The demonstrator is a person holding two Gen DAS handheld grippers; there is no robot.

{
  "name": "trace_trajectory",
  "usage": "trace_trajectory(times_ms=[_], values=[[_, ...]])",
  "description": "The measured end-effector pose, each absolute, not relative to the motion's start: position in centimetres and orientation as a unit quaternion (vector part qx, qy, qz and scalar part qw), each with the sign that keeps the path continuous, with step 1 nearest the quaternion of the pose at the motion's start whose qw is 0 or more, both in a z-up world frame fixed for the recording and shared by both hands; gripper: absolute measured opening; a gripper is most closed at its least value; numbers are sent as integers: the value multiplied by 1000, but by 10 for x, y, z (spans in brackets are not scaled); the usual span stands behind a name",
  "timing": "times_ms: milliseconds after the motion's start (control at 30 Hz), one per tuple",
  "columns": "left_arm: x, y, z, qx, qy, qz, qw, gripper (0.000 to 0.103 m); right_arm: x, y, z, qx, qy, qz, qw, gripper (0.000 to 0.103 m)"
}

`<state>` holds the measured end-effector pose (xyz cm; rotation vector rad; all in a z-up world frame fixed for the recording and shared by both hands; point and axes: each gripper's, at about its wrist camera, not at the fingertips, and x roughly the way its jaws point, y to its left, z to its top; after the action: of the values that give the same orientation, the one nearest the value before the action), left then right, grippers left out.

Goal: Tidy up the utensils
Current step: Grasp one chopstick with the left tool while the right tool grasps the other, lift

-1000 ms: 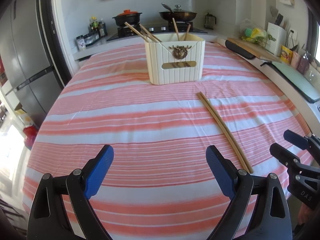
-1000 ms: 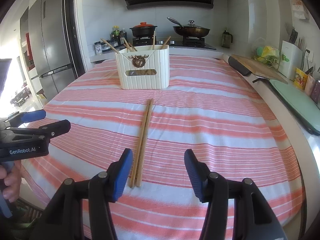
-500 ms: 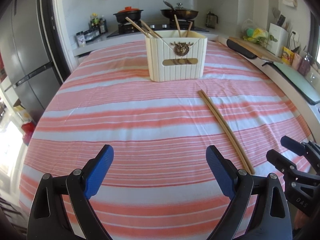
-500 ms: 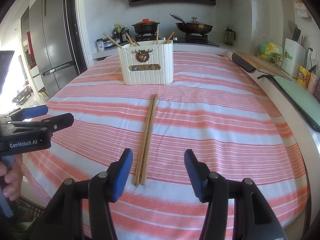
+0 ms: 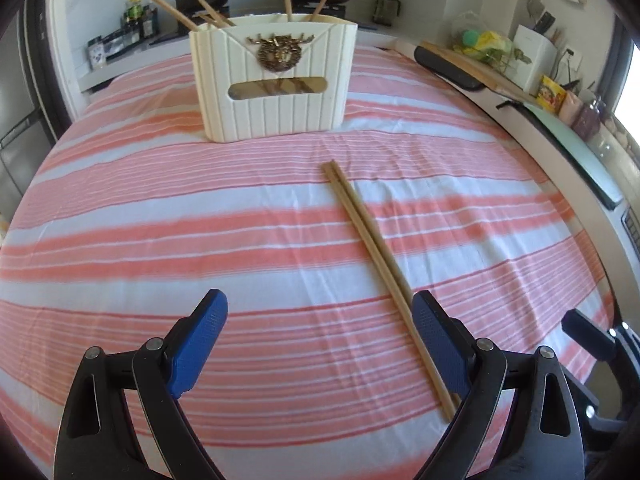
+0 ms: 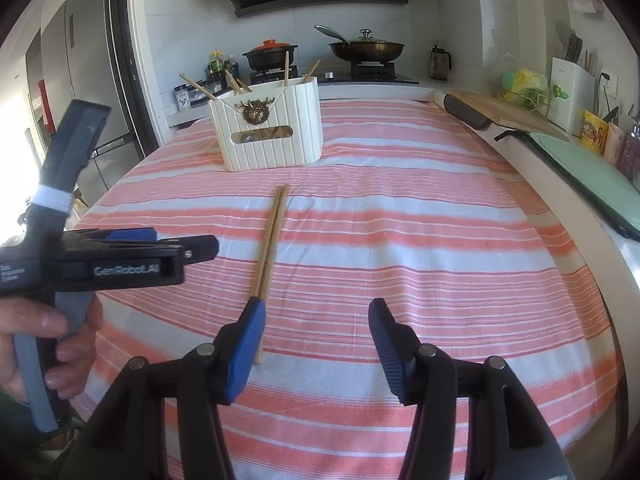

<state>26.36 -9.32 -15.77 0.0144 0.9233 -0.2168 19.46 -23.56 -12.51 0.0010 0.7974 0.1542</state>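
We see two chopsticks (image 5: 376,256) lying side by side on the striped cloth (image 5: 200,232) that covers the desk. In the left wrist view they run from the middle of the frame down to the lower right. Their near end goes behind the right blue pad of the left gripper (image 5: 320,344). In the right wrist view the chopsticks (image 6: 270,248) sit in the middle, and their near end is just behind the left blue pad of the right gripper (image 6: 316,336).

Both grippers have their jaws wide apart and hold nothing.

Higher up in both frames stands a white box (image 5: 274,80) with a gold deer head on its front. More chopsticks stick out of its top.

At the left edge of the right wrist view, a hand (image 6: 52,336) holds the left gripper.

Pots (image 6: 366,50) sit on a stove at the top.
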Motion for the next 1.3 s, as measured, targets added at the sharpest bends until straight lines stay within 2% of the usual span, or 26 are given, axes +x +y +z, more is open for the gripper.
trace_trajectory(times_ms=[467, 600, 667, 733, 767, 800, 833, 1167, 1200, 1233, 1300], values=[[277, -116, -180, 68, 449, -47, 890, 95, 194, -268, -130, 22, 383, 45, 922, 55], [281, -109, -185, 50, 458, -50, 886, 94, 193, -267, -127, 13, 377, 43, 925, 55], [281, -110, -183, 55, 453, -58, 888, 83, 193, -266, -127, 7, 377, 42, 925, 55], [281, -110, -179, 68, 445, -60, 891, 49, 196, -263, -128, 3, 380, 45, 924, 55], [281, -109, -179, 70, 445, -63, 890, 39, 198, -260, -129, 1, 384, 49, 922, 55], [282, -106, -178, 67, 447, -69, 889, 18, 201, -257, -130, -1, 390, 54, 919, 55], [281, -103, -178, 64, 449, -70, 888, 6, 205, -252, -131, -3, 397, 64, 916, 55], [266, -36, -177, 36, 455, -37, 889, 4, 258, -181, -161, -67, 464, 139, 872, 54], [264, -27, -178, 30, 457, -32, 888, 4, 262, -176, -166, -73, 469, 141, 869, 50], [261, -19, -179, 24, 457, -27, 888, 5, 265, -172, -170, -81, 472, 141, 866, 35], [256, -4, -179, 17, 457, -17, 889, 5, 264, -168, -171, -99, 463, 125, 872, 21]])
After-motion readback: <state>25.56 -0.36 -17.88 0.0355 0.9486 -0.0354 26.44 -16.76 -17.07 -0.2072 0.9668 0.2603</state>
